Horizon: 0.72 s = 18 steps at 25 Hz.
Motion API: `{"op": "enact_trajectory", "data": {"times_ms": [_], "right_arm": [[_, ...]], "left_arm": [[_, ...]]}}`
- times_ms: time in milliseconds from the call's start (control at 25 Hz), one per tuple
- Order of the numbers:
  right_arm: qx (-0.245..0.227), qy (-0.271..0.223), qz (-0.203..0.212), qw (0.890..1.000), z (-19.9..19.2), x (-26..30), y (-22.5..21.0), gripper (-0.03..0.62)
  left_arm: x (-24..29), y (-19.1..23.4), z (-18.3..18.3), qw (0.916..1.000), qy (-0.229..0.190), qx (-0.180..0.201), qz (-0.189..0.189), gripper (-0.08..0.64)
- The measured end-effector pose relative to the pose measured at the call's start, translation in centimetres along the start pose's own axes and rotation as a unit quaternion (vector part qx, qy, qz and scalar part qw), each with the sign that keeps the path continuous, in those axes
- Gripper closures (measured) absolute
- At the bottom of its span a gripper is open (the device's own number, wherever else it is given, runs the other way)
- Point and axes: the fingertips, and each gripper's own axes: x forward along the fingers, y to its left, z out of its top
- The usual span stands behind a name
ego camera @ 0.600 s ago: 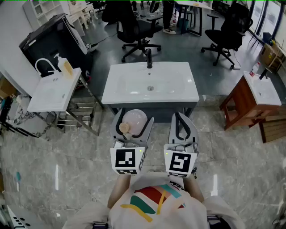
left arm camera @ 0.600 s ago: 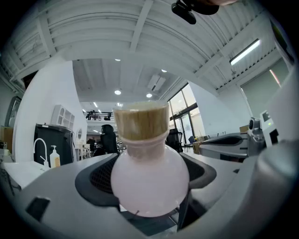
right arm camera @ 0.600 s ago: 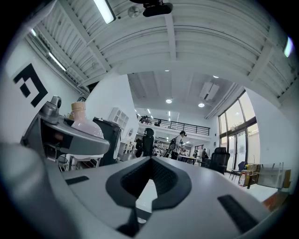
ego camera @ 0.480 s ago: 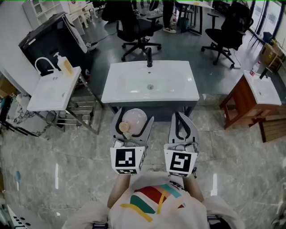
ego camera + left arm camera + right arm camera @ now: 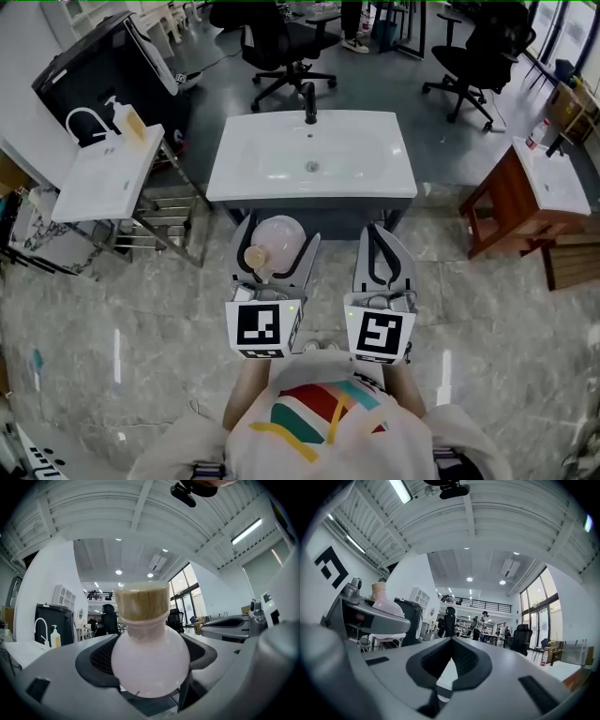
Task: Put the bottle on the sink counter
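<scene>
The left gripper [image 5: 277, 230] and the right gripper [image 5: 377, 231] are held out side by side in the lower middle of the head view, both pointing toward the top of the frame, with their marker cubes next to the person's chest. They are roughly level with each other and stay apart. Both hang above the marble floor [image 5: 487, 309], just below the front edge of the white sink [image 5: 380, 183] that fills the upper middle of the frame.

The left gripper [image 5: 150, 660] is clamped on the bottle [image 5: 150, 658]. Its two dark pads press on either side of the round pink belly, and the jaws stand wide to take it. The bottle stands near upright in the left gripper view. Its long axis runs from the belly at the bottom up through the short neck to the cork [image 5: 141, 601], which sits a little left of the belly's middle. In the head view the bottle [image 5: 284, 239] sits between the jaws with the cork toward the lower left. It is held clear of the sink counter, not resting on it.

The right gripper [image 5: 452, 641] has its jaws together with the tips meeting, and nothing is between them. At the upper left of its view, the bottle [image 5: 386, 603] rises above the left gripper's grey body.
</scene>
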Motion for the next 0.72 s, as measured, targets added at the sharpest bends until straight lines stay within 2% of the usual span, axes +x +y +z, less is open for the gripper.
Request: {"op": "enact_trajectory", "data": {"times_ms": [120,280,720], "right_arm": [[0.010,-0.016,0.006,1.000,-0.1,0.1,-0.4,0.580],[0.001,-0.018,0.015,1.000,-0.9,0.0,-0.4,0.580],[0.027,-0.025,0.030,0.999,-1.5,-0.4,-0.9,0.580]], "left_arm": [[0.0,-0.2,-0.4,1.0000,0.000,-0.001,0.005,0.153],[-0.3,-0.3,-1.0,0.9999,-0.002,-0.004,0.013,0.153],[-0.8,-0.2,-1.9,0.9994,-0.001,-0.006,0.034,0.153]]}}
